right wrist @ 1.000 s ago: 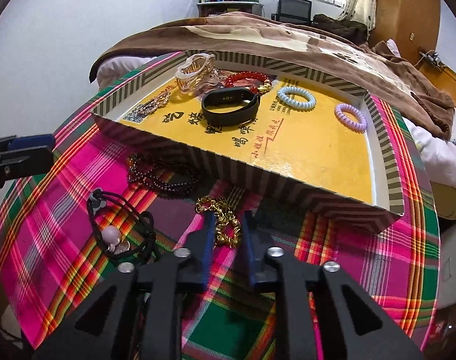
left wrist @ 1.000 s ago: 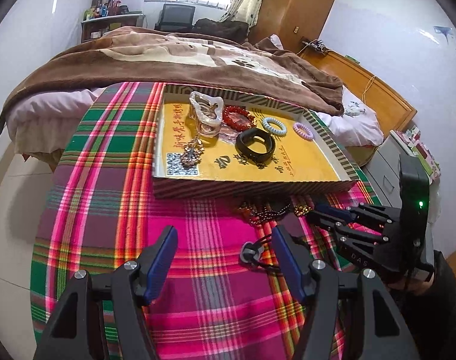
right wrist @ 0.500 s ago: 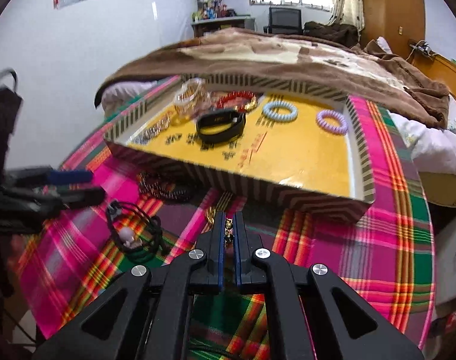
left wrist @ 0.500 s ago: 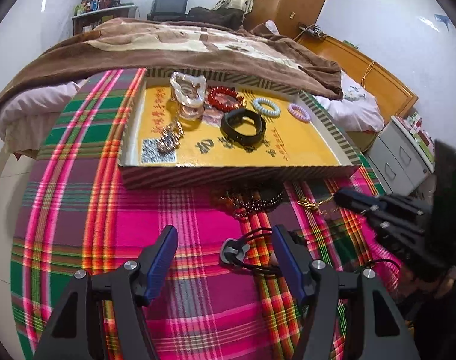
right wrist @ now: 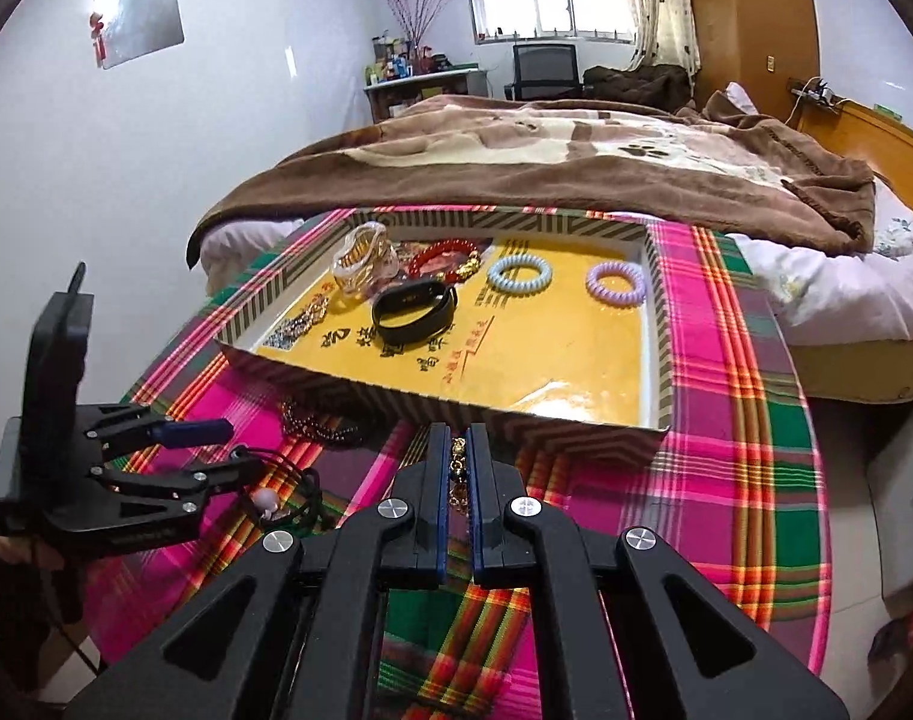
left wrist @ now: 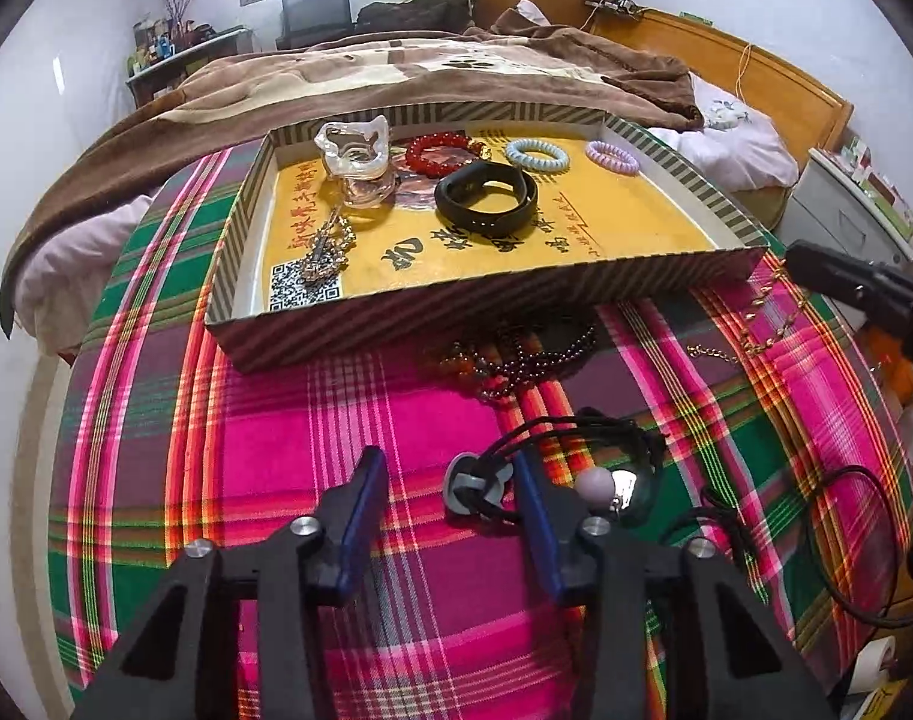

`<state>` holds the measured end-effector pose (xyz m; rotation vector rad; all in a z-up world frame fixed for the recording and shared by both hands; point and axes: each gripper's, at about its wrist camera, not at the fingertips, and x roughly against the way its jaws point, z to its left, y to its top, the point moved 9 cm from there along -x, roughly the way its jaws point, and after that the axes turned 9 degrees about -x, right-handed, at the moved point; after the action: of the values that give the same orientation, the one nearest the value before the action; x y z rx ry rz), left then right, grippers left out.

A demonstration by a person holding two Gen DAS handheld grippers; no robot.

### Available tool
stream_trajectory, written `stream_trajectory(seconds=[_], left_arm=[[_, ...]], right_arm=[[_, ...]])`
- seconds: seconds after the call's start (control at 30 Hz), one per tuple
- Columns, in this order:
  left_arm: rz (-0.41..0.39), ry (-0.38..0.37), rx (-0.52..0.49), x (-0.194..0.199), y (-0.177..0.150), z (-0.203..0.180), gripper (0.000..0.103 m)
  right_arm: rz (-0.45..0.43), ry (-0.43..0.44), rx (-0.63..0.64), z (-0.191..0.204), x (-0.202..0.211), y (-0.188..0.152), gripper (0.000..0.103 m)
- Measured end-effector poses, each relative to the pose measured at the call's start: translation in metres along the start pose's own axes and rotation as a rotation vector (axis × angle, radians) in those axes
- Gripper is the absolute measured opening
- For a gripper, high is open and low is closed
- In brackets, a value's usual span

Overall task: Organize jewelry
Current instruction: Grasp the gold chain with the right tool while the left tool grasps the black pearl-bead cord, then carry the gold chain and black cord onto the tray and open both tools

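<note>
Right now the right claw [right wrist: 456, 468] is clenched on a gold chain [right wrist: 458, 483], lifted above the plaid table [right wrist: 750, 480], just in front of the striped tray [right wrist: 654, 264]. Chain also shows dangling at the right edge of the left wrist view [left wrist: 762, 324]. Left claw [left wrist: 450, 498] is released, jaws spread, low over the table; its right finger [left wrist: 531, 510] sits right beside a black cord necklace [left wrist: 576, 462] with a pale bead. Dark bead bracelet [left wrist: 516, 360] lies on the table, just in front of the tray. Inside the tray: black band [left wrist: 486, 195], red bead bracelet [left wrist: 441, 147], blue coil tie [left wrist: 537, 155], purple coil tie [left wrist: 612, 156], clear hair clip [left wrist: 354, 150].
</note>
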<state>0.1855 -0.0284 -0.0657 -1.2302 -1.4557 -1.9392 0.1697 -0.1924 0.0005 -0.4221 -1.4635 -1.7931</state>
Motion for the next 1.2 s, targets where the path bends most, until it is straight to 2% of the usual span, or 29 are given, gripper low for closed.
stream_trajectory(seconds=[0.03,0.1,0.2,0.43,0.6,0.8,1.03,1.2], left_arm=[[0.002,0.009,-0.007,0.0,0.001,0.0,0.035],[0.002,0.017,-0.017,0.0,0.002,0.0,0.024],[-0.002,0.02,-0.036,0.001,0.001,-0.003,0.023],[-0.063,-0.032,0.014,0.019,0.01,-0.002,0.023],[-0.122,-0.072,0.037,0.042,0.026,0.001,0.023],[-0.173,-0.075,0.036,0.065,0.045,0.006,0.023],[-0.214,-0.089,0.018,0.082,0.065,0.003,0.023],[-0.232,-0.136,0.027,0.083,0.088,-0.001,0.023]], right_arm=[[-0.003,0.001,-0.002,-0.001,0.002,0.001,0.004],[-0.009,-0.002,-0.005,-0.001,0.004,0.001,0.004],[-0.015,-0.004,-0.013,-0.003,0.007,0.002,0.004],[-0.032,-0.005,-0.025,-0.008,0.015,0.009,0.004],[-0.061,-0.005,-0.028,-0.008,0.028,0.017,0.004],[-0.09,-0.003,-0.025,-0.006,0.042,0.03,0.004],[-0.106,0.003,-0.019,-0.006,0.054,0.046,0.004],[-0.111,0.007,-0.027,-0.01,0.057,0.063,0.004]])
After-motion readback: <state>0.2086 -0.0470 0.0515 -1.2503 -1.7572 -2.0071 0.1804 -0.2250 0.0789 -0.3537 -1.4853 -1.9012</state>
